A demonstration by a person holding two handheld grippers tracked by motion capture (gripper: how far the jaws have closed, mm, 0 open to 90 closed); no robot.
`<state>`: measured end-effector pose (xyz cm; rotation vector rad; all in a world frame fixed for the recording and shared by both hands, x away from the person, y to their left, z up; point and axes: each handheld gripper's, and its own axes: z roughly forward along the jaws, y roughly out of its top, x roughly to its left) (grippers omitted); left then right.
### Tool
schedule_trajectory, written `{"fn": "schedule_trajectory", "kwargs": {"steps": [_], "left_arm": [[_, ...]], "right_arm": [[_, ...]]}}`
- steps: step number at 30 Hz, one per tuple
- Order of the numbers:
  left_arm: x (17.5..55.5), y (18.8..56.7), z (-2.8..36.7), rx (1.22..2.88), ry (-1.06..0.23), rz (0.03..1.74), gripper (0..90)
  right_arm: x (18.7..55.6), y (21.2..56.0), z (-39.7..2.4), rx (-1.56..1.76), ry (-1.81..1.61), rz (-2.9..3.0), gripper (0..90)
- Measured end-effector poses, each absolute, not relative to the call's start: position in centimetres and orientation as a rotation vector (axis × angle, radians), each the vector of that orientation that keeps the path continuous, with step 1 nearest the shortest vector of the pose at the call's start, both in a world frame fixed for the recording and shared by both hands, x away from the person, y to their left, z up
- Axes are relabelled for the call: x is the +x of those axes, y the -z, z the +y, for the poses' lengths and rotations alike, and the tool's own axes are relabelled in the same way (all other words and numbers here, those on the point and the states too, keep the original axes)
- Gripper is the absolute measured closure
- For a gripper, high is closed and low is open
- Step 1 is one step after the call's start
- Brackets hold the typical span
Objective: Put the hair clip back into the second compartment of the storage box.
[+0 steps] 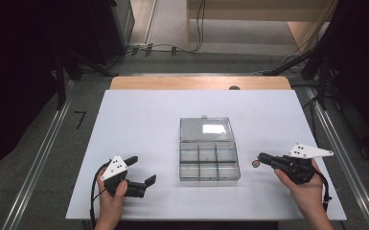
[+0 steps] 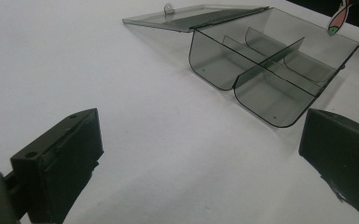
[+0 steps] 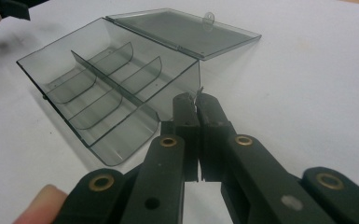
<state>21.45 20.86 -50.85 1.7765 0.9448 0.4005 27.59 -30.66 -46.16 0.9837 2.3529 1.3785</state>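
A clear smoky plastic box [image 1: 181,164] with several empty compartments sits mid-table, its lid [image 1: 206,128] folded flat behind it. Right of the box, my right gripper [image 1: 261,157] is shut on a small pink fish-shaped lure [image 1: 255,164], which dangles at its tip just above the table. The lure [image 2: 335,21] hangs beyond the box [image 2: 270,100] in the left gripper view. In the right gripper view the shut jaws [image 3: 196,98] pinch a thin wire just in front of the box [image 3: 121,144]. My left gripper [image 1: 143,170] rests open and empty at the front left [image 2: 200,126].
The white table top [image 1: 139,120] lies bare around the box. A wooden strip [image 1: 172,83] runs along its far edge. Cables and dark stands [image 1: 316,62] are on the floor beyond.
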Motion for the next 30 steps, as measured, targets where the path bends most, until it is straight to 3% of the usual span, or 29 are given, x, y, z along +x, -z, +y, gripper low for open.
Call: {"fn": "schedule_trajectory", "kwargs": {"steps": [30], "left_arm": [[21.4, 50.9, 20.8, 1.77, -0.408, 0.941, 0.0]], "right_arm": [[28.3, 44.3, -28.0, 0.924, -1.415, 2.343, 86.0]]}}
